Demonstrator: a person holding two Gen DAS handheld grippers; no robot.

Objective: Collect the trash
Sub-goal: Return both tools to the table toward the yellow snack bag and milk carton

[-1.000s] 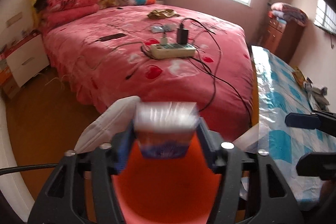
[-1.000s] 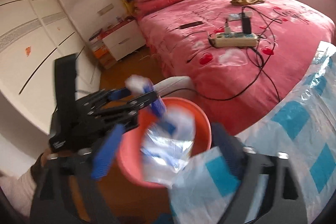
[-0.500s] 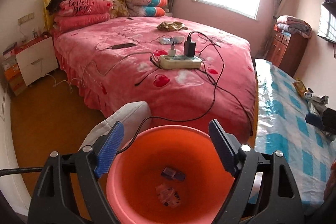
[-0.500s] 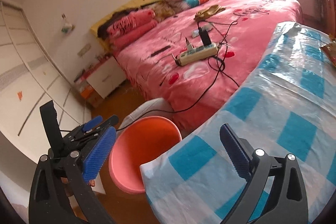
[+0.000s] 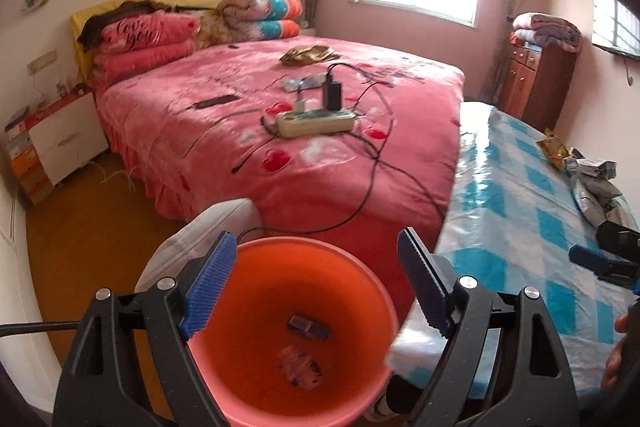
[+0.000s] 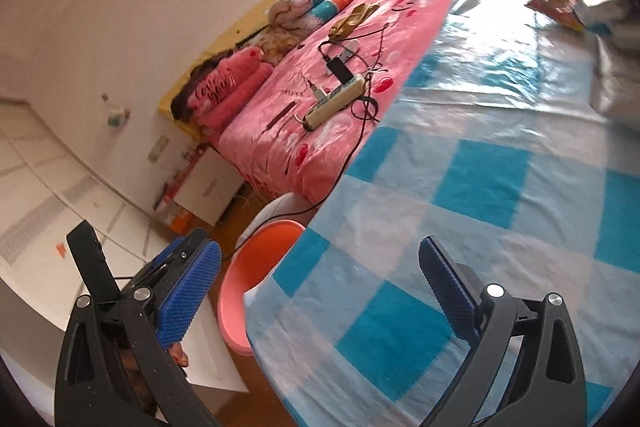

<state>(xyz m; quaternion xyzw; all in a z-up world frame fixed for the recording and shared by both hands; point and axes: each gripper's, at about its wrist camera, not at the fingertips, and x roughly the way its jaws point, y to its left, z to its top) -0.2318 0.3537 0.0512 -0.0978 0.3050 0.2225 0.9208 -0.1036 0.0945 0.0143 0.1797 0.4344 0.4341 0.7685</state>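
An orange bin (image 5: 360,279) stands on the floor below my left gripper (image 5: 316,287), which is open and empty above its mouth. Two pieces of trash (image 5: 300,367) lie at the bin's bottom. The bin also shows in the right wrist view (image 6: 236,307) beside the table edge. My right gripper (image 6: 320,299) is open and empty over the blue checked tablecloth (image 6: 480,187). More wrappers (image 5: 588,179) lie at the table's far end, and show blurred in the right wrist view (image 6: 580,3). The right gripper shows in the left wrist view (image 5: 604,259).
A pink bed (image 5: 280,131) carries a power strip (image 5: 316,121) with cables trailing toward the floor. A white cushion (image 5: 208,231) sits behind the bin. A white nightstand (image 5: 64,143) and a wooden cabinet (image 5: 536,79) stand at the room's edges.
A second ago both grippers held wrappers over the bin. Both opened and the trash fell in. The right gripper has swung right over the table.
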